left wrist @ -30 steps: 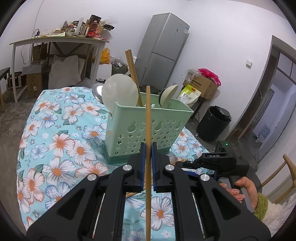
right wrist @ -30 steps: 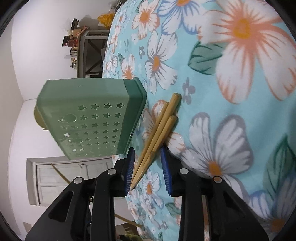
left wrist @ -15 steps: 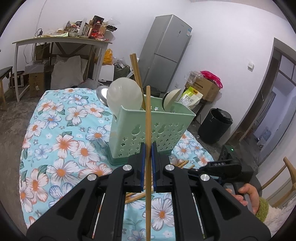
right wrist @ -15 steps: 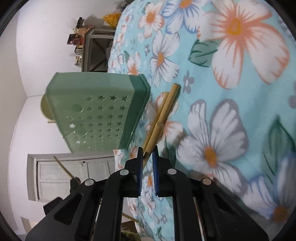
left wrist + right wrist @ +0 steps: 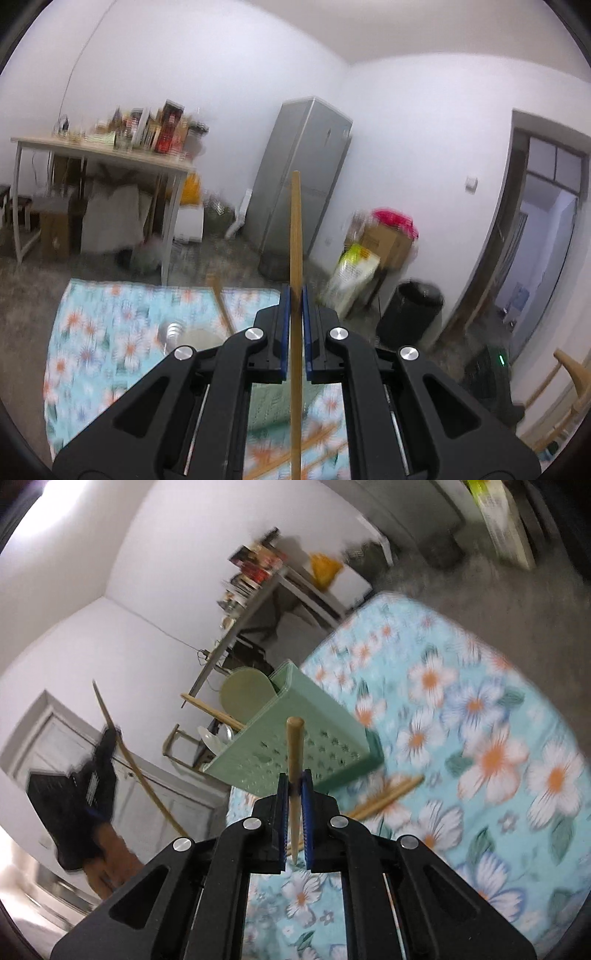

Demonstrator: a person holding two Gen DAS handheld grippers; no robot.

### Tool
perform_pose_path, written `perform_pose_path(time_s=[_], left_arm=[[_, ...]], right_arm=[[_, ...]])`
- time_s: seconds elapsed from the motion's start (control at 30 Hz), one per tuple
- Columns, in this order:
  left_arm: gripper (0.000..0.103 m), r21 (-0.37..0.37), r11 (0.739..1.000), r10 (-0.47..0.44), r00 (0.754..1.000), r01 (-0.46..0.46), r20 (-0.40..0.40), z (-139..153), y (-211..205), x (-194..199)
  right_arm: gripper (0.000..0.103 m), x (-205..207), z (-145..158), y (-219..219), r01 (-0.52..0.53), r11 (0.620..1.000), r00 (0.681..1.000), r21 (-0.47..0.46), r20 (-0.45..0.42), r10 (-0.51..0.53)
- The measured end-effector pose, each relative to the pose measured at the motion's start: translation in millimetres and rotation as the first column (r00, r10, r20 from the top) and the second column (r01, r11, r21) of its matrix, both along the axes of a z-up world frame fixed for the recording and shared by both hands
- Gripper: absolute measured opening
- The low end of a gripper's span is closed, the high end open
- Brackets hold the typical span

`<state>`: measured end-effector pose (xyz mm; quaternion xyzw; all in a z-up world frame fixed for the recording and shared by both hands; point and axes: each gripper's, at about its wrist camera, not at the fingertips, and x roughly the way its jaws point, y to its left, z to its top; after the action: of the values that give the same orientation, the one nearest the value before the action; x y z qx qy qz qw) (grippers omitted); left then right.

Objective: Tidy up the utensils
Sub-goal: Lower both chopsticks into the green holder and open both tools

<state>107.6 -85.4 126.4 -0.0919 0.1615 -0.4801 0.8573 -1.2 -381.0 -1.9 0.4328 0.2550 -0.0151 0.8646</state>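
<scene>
One chopstick (image 5: 294, 753) has now been lifted off the tablecloth (image 5: 480, 738), clamped in the right gripper (image 5: 294, 812); another is pinched upright by the left gripper (image 5: 294, 325). Both can be dropped into the green basket (image 5: 295, 746) next.

A grey fridge (image 5: 303, 181) stands against the far wall, a cluttered table (image 5: 99, 155) to its left, a cardboard box (image 5: 386, 240) and black bin (image 5: 410, 314) to its right.

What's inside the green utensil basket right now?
In the green basket: a pale round paddle, a wooden chopstick and metal spoons stick out of the top. Its walls hide their lower ends and anything deeper.
</scene>
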Motion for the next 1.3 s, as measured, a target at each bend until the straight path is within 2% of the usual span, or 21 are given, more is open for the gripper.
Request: perform_pose_path(time_s=[0.07,0.17,0.3,0.4,0.57,0.77,0.83,0.9,0.97,1.1,1.2,1.23,1.3], left_arm=[[0.005,-0.026,0.999,0.021,0.999,-0.020,0.037,11.9,-8.6,3.3],[0.005,-0.083,0.995,0.056,0.996,-0.051,0.065,27.8,-26.5,13.5],[0.005,-0.099,0.989,0.118,0.986,-0.107,0.116,33.9,-51.5,22.9],[0.005,-0.080,0.984,0.167,0.974,-0.156,0.151,27.1,-74.4,31.3],[0.005,-0.030,0.977,0.212,0.966,-0.210,0.147,6.1,-97.8,45.9],[0.006,0.017,0.978,0.208,0.975,-0.209,0.077,-26.3,-102.8,52.9],[0.014,0.011,0.980,0.200,0.978,-0.201,0.060,-29.9,-94.9,48.5],[0.028,0.002,0.980,0.199,0.978,-0.199,0.056,-28.9,-86.0,42.6],[0.033,-0.002,0.979,0.201,0.977,-0.202,0.063,-26.8,-76.3,35.1],[0.049,0.007,0.979,0.202,0.977,-0.203,0.071,-22.8,-55.4,19.5],[0.062,0.034,0.982,0.185,0.981,-0.187,0.064,-21.3,-34.7,5.2],[0.063,0.043,0.983,0.177,0.982,-0.180,0.061,-21.7,-30.3,2.6],[0.070,0.088,0.982,0.160,0.986,-0.164,0.054,-25.8,-18.8,-6.0]], right_arm=[[0.007,-4.0,8.6,1.3,0.005,0.999,1.000,-0.046,0.011,-0.005],[0.007,-8.6,10.3,1.8,0.005,0.998,1.000,-0.062,0.015,-0.004],[0.007,-10.6,7.7,3.6,0.006,0.998,1.000,-0.058,0.019,-0.005],[0.007,-12.0,8.5,2.2,0.013,0.998,1.000,-0.068,0.022,-0.012],[0.007,-12.0,6.0,-2.0,0.021,0.998,1.000,-0.064,0.020,-0.020],[0.007,-12.8,4.2,-3.1,0.023,0.998,1.000,-0.059,0.011,-0.023],[0.007,-12.9,4.0,-3.1,0.024,0.998,1.000,-0.062,0.008,-0.024],[0.007,-12.4,4.5,-2.5,0.024,0.998,1.000,-0.064,0.008,-0.023],[0.007,-12.5,4.4,-2.7,0.023,0.998,1.000,-0.066,0.010,-0.022],[0.007,-14.2,12.5,2.0,0.020,0.995,1.000,-0.102,0.020,-0.019],[0.007,-17.6,25.0,4.5,0.017,0.991,0.999,-0.130,0.047,-0.010],[0.007,-19.0,31.1,4.9,0.016,0.990,0.998,-0.143,0.060,-0.008],[0.007,-21.1,45.0,6.8,0.016,0.984,0.996,-0.178,0.088,0.000]])
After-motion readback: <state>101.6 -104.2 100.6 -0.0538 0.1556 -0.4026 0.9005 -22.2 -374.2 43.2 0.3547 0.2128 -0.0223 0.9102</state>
